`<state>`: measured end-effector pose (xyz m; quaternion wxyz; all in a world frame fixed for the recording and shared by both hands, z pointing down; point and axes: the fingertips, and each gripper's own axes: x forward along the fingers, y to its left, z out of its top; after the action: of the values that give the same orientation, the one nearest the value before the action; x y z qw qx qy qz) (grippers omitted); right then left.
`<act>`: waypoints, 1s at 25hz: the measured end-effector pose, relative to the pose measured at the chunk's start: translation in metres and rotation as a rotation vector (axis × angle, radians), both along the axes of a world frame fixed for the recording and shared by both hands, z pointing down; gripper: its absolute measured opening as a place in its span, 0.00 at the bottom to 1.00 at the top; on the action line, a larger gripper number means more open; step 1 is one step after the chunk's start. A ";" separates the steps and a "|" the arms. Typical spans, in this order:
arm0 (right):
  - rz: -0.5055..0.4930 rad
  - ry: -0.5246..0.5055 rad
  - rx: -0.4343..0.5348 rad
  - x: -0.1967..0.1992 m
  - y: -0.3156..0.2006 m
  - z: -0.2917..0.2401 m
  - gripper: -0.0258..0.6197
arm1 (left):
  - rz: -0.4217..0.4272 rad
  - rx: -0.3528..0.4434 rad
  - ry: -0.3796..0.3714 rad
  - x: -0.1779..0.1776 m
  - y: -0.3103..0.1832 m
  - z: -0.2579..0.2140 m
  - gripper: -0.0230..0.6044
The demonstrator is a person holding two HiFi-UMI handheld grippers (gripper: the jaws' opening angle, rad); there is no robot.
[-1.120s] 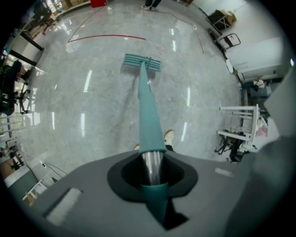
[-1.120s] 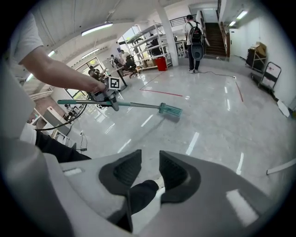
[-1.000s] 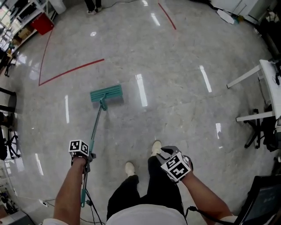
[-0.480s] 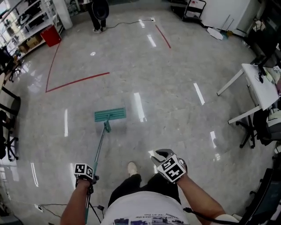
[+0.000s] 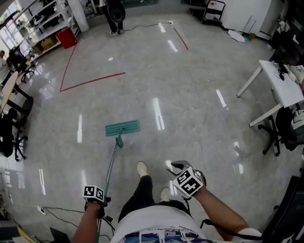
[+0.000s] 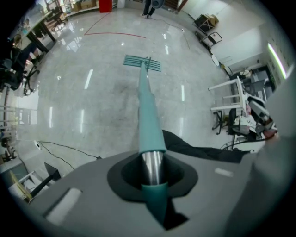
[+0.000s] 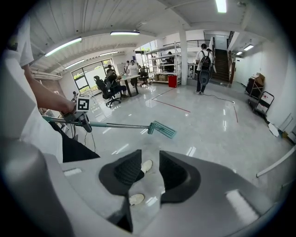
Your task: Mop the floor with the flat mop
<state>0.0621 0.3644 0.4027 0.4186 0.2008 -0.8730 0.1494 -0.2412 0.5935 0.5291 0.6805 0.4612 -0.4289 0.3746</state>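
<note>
Left gripper (image 5: 100,201) sat near the bottom edge of the head view, jaws clamped on the mop handle (image 5: 112,161). In the left gripper view the jaws (image 6: 151,175) closed round a bare metal stretch of the handle (image 6: 149,111), teal sleeve on either side. The handle's near end was hidden under the arm and cut off low in the head view. Right gripper (image 5: 177,167) was held over the right leg, its marker cube covering most of it from above. In its own view the jaws (image 7: 151,172) stood a narrow gap apart with nothing between them, only two pale shoes (image 7: 146,165) on the floor showing through.

The handle ran forward and slightly right to the teal mop head (image 5: 122,127), which lay flat on the glossy grey floor (image 5: 199,109), ahead of the left shoe (image 5: 142,168), well in from every edge. Whether the pad was wet could not be told. A thin cable (image 5: 57,209) trailed across the floor at the lower left, its ends out of frame.

Farther on, a red line (image 5: 93,81) crossed the floor. A white desk (image 5: 281,90) was cut off by the right edge. Dark chairs (image 5: 8,128) crowded the left edge. At the far edge stood a red bin (image 5: 68,38) and a person (image 5: 115,13), upper body cut off.
</note>
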 end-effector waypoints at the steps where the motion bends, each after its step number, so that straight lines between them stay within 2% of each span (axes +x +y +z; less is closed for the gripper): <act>1: 0.003 -0.003 -0.005 0.005 0.011 0.000 0.23 | -0.001 -0.006 0.001 0.004 0.012 -0.004 0.13; 5: 0.019 -0.010 -0.013 0.017 0.050 0.000 0.23 | 0.023 -0.031 0.002 0.003 0.055 -0.014 0.13; 13: 0.083 0.020 0.031 0.016 0.085 -0.013 0.23 | 0.080 -0.041 0.021 -0.016 0.099 -0.014 0.13; 16: 0.113 0.015 0.049 -0.005 0.094 -0.018 0.23 | 0.119 -0.029 0.033 -0.032 0.103 -0.010 0.13; 20: 0.105 0.011 0.072 -0.051 0.111 -0.026 0.23 | 0.163 -0.015 0.040 -0.061 0.116 -0.010 0.13; 25: 0.132 0.004 0.080 -0.089 0.133 -0.023 0.20 | 0.207 -0.027 0.052 -0.088 0.133 0.004 0.13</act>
<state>-0.0265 0.4977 0.3798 0.4013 0.2749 -0.8622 0.1412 -0.3289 0.7267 0.5336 0.6552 0.5032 -0.3562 0.4366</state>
